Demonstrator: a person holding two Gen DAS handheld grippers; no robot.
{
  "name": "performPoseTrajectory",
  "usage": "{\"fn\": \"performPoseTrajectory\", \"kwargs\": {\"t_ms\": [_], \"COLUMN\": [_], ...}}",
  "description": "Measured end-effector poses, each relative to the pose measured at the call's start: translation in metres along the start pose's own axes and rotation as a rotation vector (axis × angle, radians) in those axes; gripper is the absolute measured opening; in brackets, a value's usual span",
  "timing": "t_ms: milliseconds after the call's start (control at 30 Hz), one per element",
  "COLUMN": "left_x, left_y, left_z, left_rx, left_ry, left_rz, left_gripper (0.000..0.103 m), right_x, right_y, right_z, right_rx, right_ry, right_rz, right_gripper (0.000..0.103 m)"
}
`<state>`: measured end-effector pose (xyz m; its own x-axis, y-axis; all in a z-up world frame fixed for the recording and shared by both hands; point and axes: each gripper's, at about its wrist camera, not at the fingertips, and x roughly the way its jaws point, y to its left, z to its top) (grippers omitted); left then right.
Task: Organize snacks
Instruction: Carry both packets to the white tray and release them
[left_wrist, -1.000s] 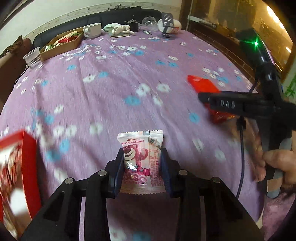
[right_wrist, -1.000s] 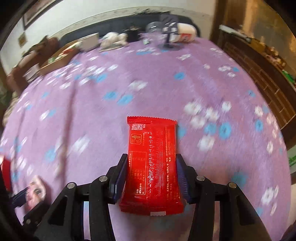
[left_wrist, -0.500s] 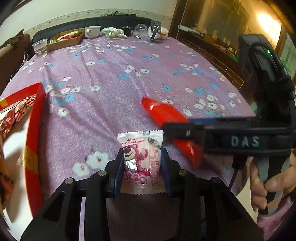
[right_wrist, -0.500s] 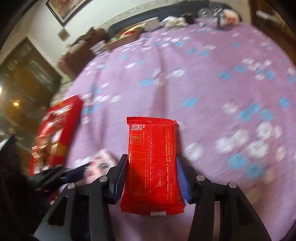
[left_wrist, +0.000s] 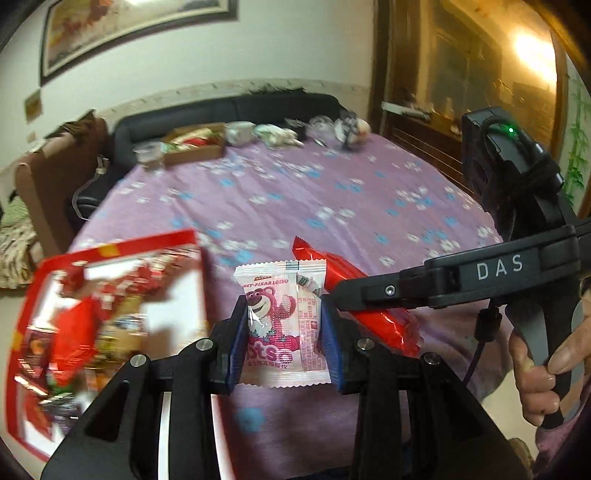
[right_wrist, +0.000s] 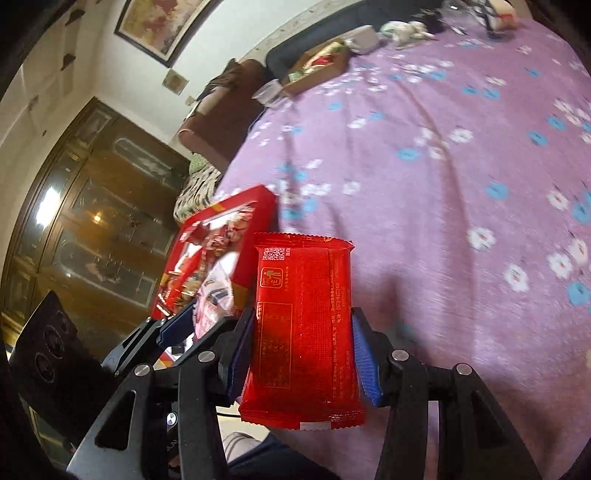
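L gripper (left_wrist: 282, 332) pinching pink bear-print foil sachet (left_wrist: 282, 325), R gripper (right_wrist: 301, 347) pinching red foil bar wrapper (right_wrist: 303, 332); open red cardboard snack box (left_wrist: 107, 317) lies left of both, nearer L.

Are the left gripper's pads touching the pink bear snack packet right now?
Touching. The left wrist view shows the left gripper with both blue pads pressed against the sides of the pink bear packet, which hangs clear of the tablecloth.

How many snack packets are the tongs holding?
2. The pink bear packet sits in the left tongs, and the red packet in the right tongs. More snacks lie in the red box, too blurred to count.
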<state>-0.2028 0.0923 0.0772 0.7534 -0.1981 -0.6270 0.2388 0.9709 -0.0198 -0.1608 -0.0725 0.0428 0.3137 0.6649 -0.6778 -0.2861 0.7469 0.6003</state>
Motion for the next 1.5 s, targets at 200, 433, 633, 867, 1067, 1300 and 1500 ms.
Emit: {"fn": "performPoseTrajectory", "kwargs": {"t_ms": [200,433,633,867,1067,1300,1500], "left_x": [-0.012,-0.018,-0.020,-0.022,-0.029,-0.037,-0.045], "left_y": [0.049,0.104,0.132,0.144,0.151,0.159,0.165], "left_z": [-0.006,-0.018,-0.029,-0.033,-0.035,-0.042,-0.041], "left_rx": [-0.053,-0.138,-0.190,-0.210,-0.224,-0.234,-0.232], "left_ry": [-0.036,-0.042,-0.038,-0.042,-0.054,-0.065,-0.082], "left_rz": [0.105,0.218,0.262,0.276,0.291,0.315,0.355], "left_gripper": [0.034,0.034,0.034,0.034,0.034,0.034,0.034], "right_x": [0.031,0.076,0.105,0.111,0.110,0.107,0.103], "right_y": [0.045,0.099,0.126,0.130,0.130,0.128,0.132], "right_z": [0.016,0.026,0.027,0.027,0.032,0.029,0.026], "right_rx": [-0.062,-0.148,-0.187,-0.186,-0.178,-0.170,-0.177], "right_ry": [0.033,0.086,0.117,0.121,0.103,0.098,0.090], "right_rz": [0.036,0.060,0.059,0.057,0.052,0.060,0.063], "right_gripper": [0.050,0.050,0.050,0.050,0.050,0.050,0.050]}}
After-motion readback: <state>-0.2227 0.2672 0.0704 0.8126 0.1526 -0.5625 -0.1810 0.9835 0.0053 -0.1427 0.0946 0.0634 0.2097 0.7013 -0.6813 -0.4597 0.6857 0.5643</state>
